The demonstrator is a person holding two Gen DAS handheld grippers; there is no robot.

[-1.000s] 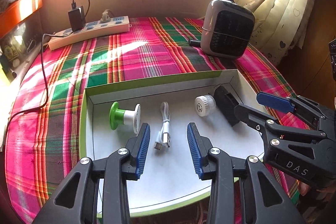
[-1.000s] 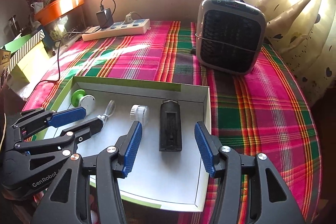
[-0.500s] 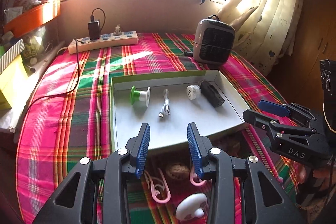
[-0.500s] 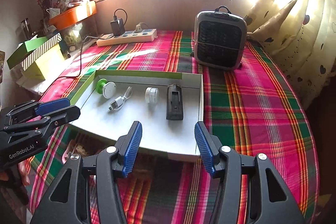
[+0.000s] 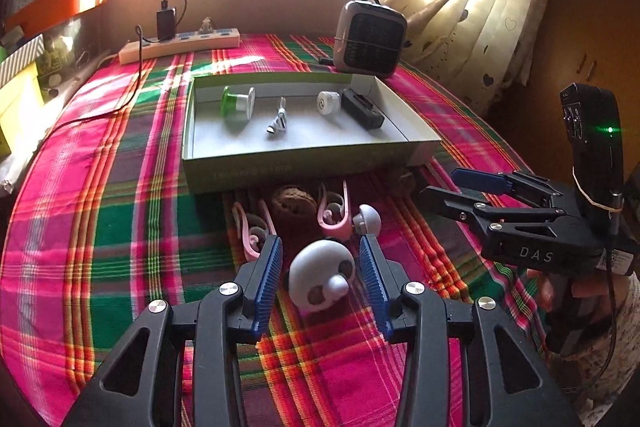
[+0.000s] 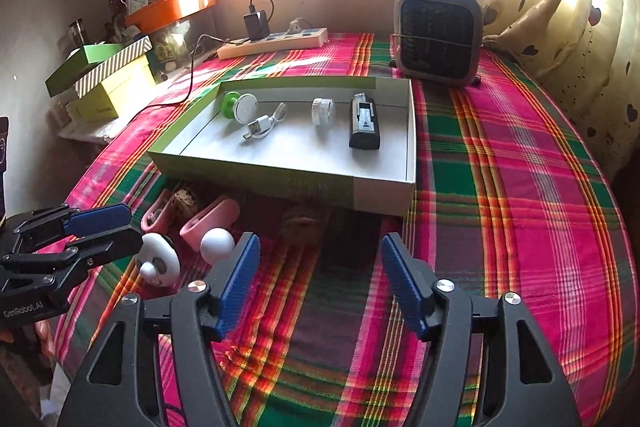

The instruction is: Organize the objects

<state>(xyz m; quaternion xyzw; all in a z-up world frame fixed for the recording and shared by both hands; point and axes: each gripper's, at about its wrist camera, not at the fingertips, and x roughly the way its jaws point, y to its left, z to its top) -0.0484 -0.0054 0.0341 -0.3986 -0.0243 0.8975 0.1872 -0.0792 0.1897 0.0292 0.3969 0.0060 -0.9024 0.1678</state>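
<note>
On the plaid cloth, box (image 6: 384, 193) holds green spool (image 6: 236, 105), cable (image 6: 264, 123), white cap (image 6: 322, 111), black battery (image 6: 363, 123). Left gripper (image 5: 320, 269) jaws apart around white earpiece (image 5: 320, 275); right gripper (image 6: 320, 273) apart, empty.

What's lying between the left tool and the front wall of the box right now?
In the left wrist view: a white earbud case between the left tool's fingers, then pink ear hooks, a brown walnut-like lump and a white ball before the box.

A shallow green-and-white box (image 6: 380, 197) holds 4 items; a white rounded gadget (image 5: 320, 277), pink clips (image 5: 334, 211) and a white ball (image 5: 366, 219) lie before it.
</note>
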